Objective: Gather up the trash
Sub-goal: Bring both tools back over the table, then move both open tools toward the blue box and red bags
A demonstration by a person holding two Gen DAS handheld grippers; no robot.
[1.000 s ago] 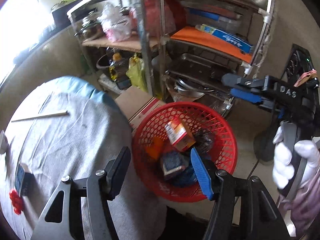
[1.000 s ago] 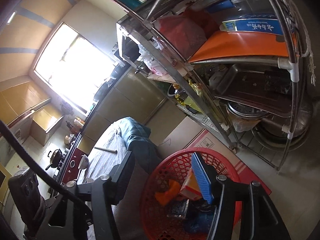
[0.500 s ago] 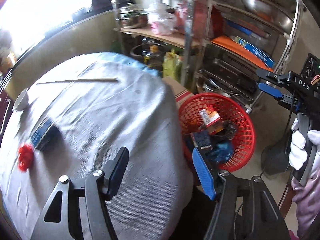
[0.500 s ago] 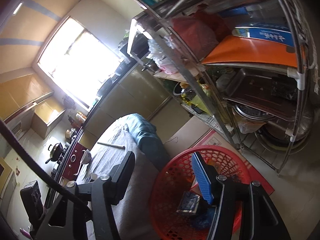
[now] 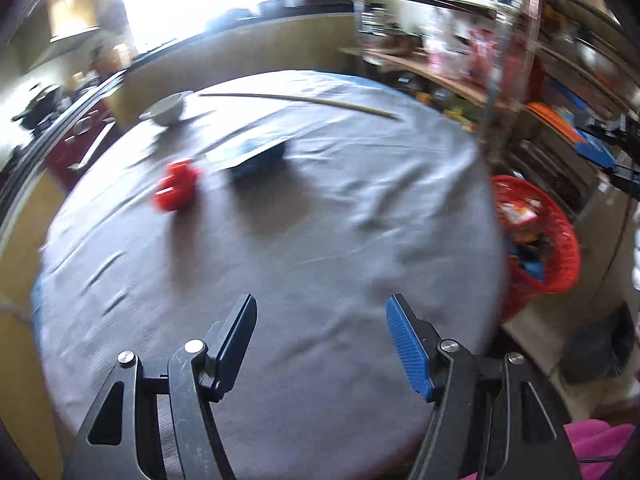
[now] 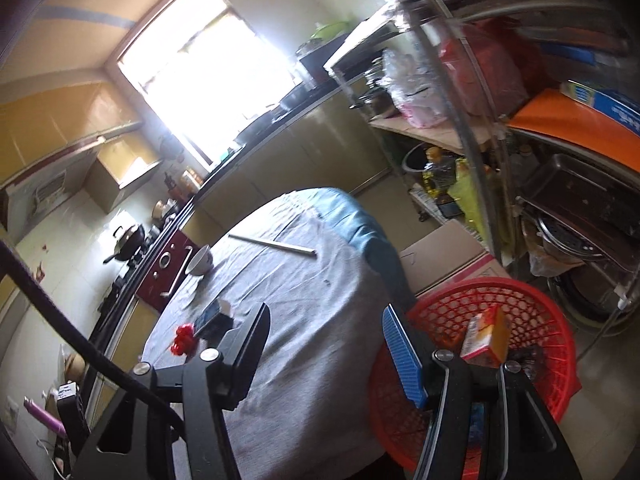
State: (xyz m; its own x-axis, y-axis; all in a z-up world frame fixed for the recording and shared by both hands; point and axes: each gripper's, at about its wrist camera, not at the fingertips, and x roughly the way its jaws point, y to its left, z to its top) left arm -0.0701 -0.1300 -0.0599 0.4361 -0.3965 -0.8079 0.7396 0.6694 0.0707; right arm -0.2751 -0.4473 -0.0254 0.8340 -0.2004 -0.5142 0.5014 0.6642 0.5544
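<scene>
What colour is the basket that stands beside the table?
Red; the basket shows best in the right wrist view.

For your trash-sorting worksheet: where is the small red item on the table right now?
In the left wrist view the red item lies on the grey tablecloth, left of centre, just left of the dark blue box, nearer than the white bowl.

The left wrist view is smeared by motion: the red object (image 5: 176,186) and the dark blue packet (image 5: 258,158) beside it on the table (image 5: 320,240) show no readable detail. The red basket (image 5: 560,248) is partly hidden behind the table's edge there, its contents a blur. In the right wrist view, gripper parts cover much of the basket's inside, and the shelf rack (image 6: 480,128) is blurred and cut off at the right edge.
</scene>
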